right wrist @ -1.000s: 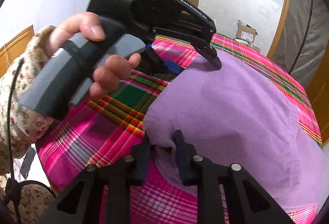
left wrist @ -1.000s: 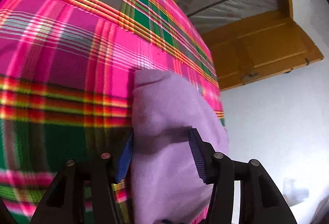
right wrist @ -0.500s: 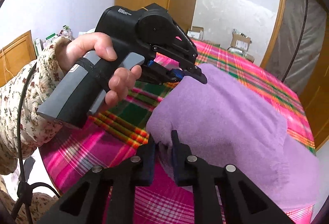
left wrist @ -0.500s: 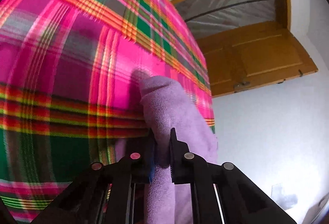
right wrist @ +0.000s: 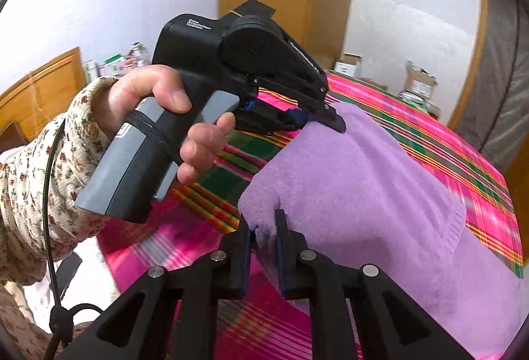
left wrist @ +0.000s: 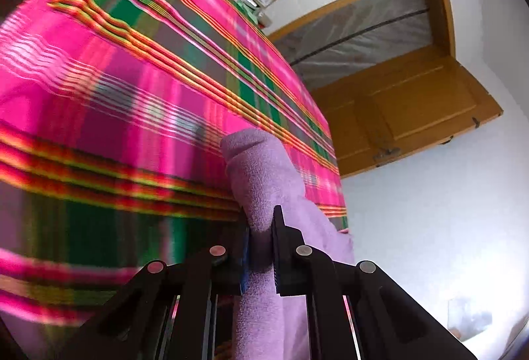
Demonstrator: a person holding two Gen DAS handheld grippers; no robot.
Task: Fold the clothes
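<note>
The left gripper [right wrist: 325, 122] and right gripper [right wrist: 264, 236] are each pinching the fuzzy lilac garment [right wrist: 360, 191] over the pink plaid tablecloth [right wrist: 446, 141].

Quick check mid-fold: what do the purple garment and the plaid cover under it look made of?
Purple garment: looks like soft fleece or brushed knit, matte, with a fuzzy nap and a ribbed hem; it bunches thickly where both grippers pinch it. Plaid cover: thin woven cloth, probably synthetic, given the slight sheen on its pink bands and crisp woven stripes.

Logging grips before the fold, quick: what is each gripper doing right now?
Left gripper: shut on the purple garment.
Right gripper: shut on the purple garment's near corner.
</note>
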